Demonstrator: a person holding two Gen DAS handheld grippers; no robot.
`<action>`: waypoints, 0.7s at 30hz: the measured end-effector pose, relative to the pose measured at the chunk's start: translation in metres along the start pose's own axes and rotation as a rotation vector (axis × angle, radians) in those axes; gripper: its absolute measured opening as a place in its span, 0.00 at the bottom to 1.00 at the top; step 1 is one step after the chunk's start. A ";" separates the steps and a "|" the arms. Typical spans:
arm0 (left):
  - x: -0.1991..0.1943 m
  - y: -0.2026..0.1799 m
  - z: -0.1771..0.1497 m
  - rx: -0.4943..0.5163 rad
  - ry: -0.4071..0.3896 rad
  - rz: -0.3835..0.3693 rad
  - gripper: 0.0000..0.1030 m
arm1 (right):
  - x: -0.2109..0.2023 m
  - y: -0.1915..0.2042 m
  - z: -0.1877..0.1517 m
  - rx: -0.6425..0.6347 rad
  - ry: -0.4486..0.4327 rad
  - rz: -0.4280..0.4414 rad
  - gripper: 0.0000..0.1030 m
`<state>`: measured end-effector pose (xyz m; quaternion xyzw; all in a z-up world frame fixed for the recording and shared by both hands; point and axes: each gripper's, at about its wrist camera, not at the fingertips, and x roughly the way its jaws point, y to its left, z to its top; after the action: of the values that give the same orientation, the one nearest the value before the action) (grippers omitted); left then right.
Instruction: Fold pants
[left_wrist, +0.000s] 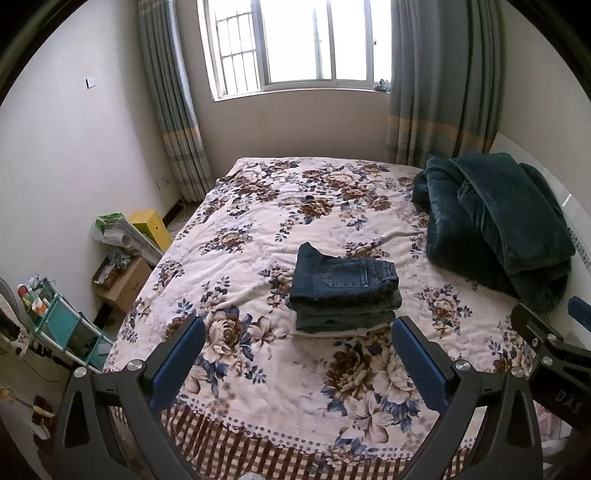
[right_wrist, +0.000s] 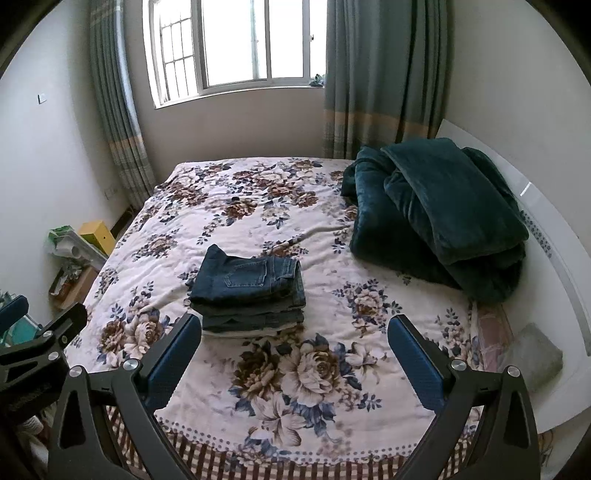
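A stack of folded dark blue jeans (left_wrist: 345, 291) lies on the floral bedspread (left_wrist: 280, 229) near the middle of the bed; the top pair shows a back pocket. It also shows in the right wrist view (right_wrist: 249, 291). My left gripper (left_wrist: 299, 332) is open and empty, held back above the near part of the bed, short of the stack. My right gripper (right_wrist: 295, 330) is open and empty too, beside the left one, with the stack ahead and to its left. The right gripper's body shows at the left wrist view's right edge (left_wrist: 546, 343).
A folded dark green blanket (left_wrist: 495, 225) sits at the bed's far right by the white headboard (right_wrist: 554, 236). Boxes (left_wrist: 125, 284) and a teal shelf cart (left_wrist: 62, 325) stand on the floor left of the bed. A window and curtains are behind.
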<state>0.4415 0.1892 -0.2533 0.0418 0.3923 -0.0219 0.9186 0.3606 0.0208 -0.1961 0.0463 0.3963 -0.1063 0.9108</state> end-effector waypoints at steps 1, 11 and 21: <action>0.000 0.000 0.000 0.002 0.000 0.002 1.00 | -0.001 0.000 -0.001 0.002 -0.001 0.000 1.00; -0.001 0.000 -0.001 0.002 -0.001 0.000 1.00 | -0.002 0.001 0.000 0.002 -0.005 -0.002 1.00; -0.008 -0.002 -0.005 -0.007 -0.016 0.013 1.00 | -0.003 0.000 -0.001 0.002 -0.004 -0.001 1.00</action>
<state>0.4324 0.1881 -0.2517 0.0411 0.3847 -0.0147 0.9220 0.3579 0.0214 -0.1951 0.0467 0.3942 -0.1074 0.9115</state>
